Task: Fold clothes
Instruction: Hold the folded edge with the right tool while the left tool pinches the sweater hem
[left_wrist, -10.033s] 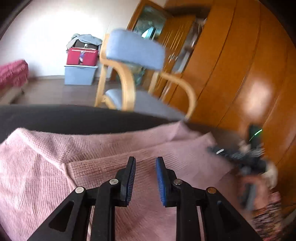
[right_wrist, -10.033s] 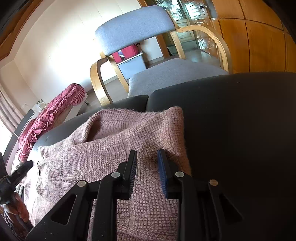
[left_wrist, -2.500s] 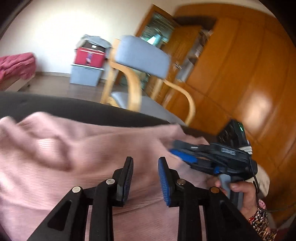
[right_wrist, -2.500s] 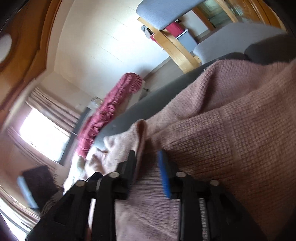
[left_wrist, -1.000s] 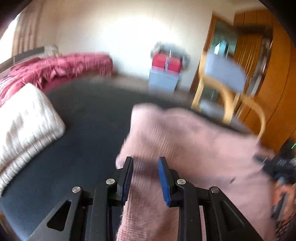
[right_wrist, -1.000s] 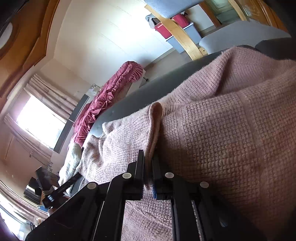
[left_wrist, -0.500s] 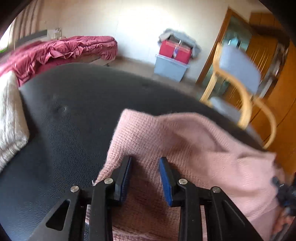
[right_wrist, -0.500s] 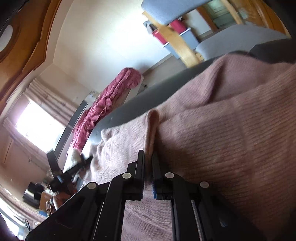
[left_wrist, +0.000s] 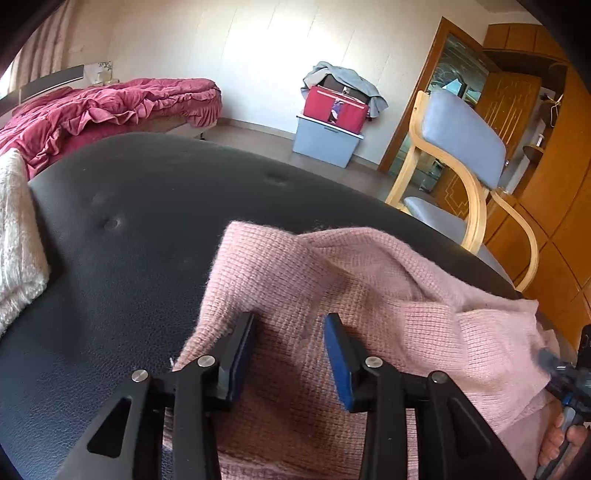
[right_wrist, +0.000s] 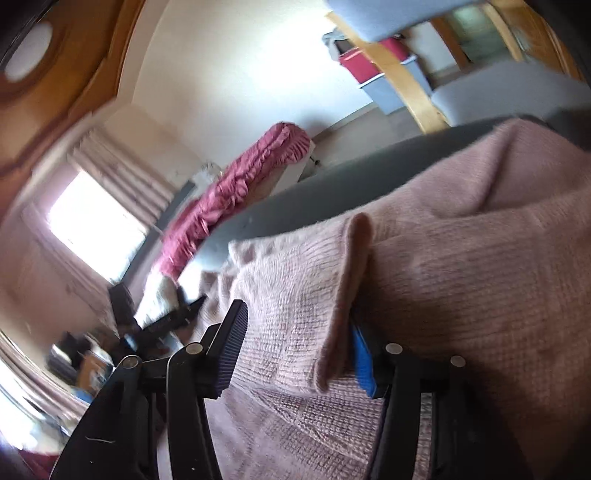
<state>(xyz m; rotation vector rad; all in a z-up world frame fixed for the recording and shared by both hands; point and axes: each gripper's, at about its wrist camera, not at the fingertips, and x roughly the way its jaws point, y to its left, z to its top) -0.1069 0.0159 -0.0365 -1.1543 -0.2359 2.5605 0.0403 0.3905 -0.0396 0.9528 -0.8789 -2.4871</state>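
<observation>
A pink knit sweater (left_wrist: 332, 280) lies bunched on the black leather surface (left_wrist: 129, 221). My left gripper (left_wrist: 290, 332) hovers over the sweater's left edge. Its jaws are opening, and the knit lies under and between the pads without being pinched. In the right wrist view a folded edge of the sweater (right_wrist: 343, 280) stands up between the fingers of my right gripper (right_wrist: 297, 336). These jaws are opening too: the fold leans on the blue right pad (right_wrist: 360, 358), and the left pad stands clear of it. The right gripper (left_wrist: 565, 373) shows at the left view's right edge, held by a hand.
A white fluffy textile (left_wrist: 18, 240) lies at the surface's left end. Behind it stand a wooden chair with grey-blue cushions (left_wrist: 461, 136), a bed with a red cover (left_wrist: 92, 110), stacked storage boxes (left_wrist: 332, 122) and wooden cabinets (left_wrist: 546, 206) on the right.
The right gripper's jaws, pinched on the sweater fold half a second ago, have spread apart. The left gripper came down over the sweater's left edge and its jaws widened.
</observation>
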